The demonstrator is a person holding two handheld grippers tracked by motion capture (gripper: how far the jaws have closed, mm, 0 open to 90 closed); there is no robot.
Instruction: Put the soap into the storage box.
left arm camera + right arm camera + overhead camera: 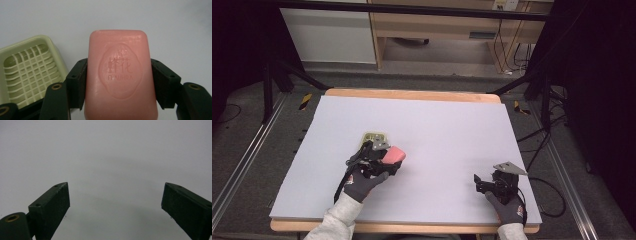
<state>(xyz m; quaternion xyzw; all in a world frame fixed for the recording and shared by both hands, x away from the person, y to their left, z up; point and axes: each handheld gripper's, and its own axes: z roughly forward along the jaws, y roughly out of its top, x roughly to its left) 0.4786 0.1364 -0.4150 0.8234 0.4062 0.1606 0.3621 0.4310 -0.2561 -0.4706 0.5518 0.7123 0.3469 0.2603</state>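
Note:
A pink bar of soap (pixel 121 75) with a stamped emblem sits between the two black jaws of my left gripper (pixel 119 80), which is shut on its long sides. From above, the soap (pixel 393 154) hangs just over the table, right of a pale green soap dish (pixel 375 137). The dish (pixel 27 70) has a slatted grid floor and lies to the left of the soap in the left gripper view. My right gripper (pixel 479 182) rests low at the table's front right, its jaws spread wide with nothing between them (pixel 115 202).
A large pale sheet (pixel 437 130) covers the wooden table (pixel 412 95). Gloved hands (pixel 364 182) come in from the front edge. Black frame legs and cables stand on the floor to both sides.

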